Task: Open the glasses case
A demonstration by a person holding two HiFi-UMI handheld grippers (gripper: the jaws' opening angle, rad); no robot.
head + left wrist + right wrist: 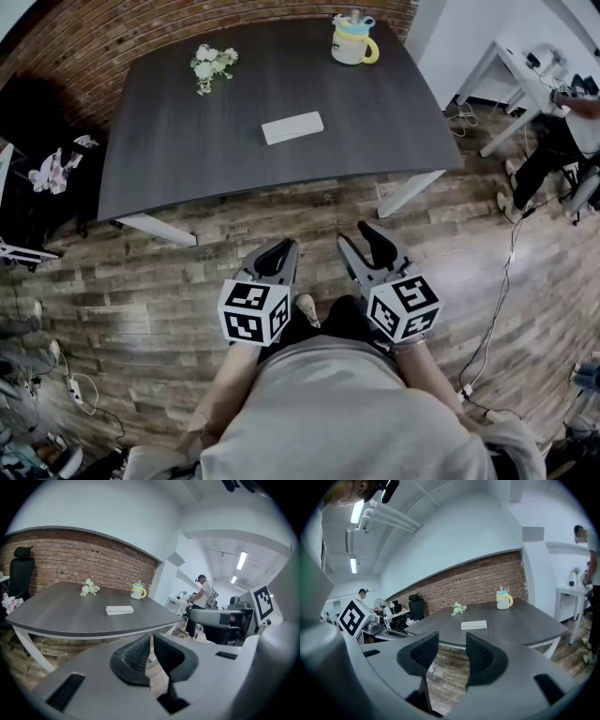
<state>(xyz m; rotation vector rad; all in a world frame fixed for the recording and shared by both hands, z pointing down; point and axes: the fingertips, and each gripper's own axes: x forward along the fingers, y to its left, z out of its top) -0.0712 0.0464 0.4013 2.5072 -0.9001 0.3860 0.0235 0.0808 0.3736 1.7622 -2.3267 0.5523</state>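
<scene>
The dark grey table stands by the brick wall, well ahead of both grippers, which hang over the wood floor. The left gripper has its jaws drawn almost together with nothing in them. The right gripper stands parted and empty. The glasses case, flat, white and oblong, lies closed near the table's middle, apart from the yellow mug and the small white flower bunch. I'd guess the case is light, rigid and smooth, so it may skate. Pin the base at one short end and lift the lid along a long edge. I can read no lettering anywhere; the gripper cubes carry only black-and-white patterns.
</scene>
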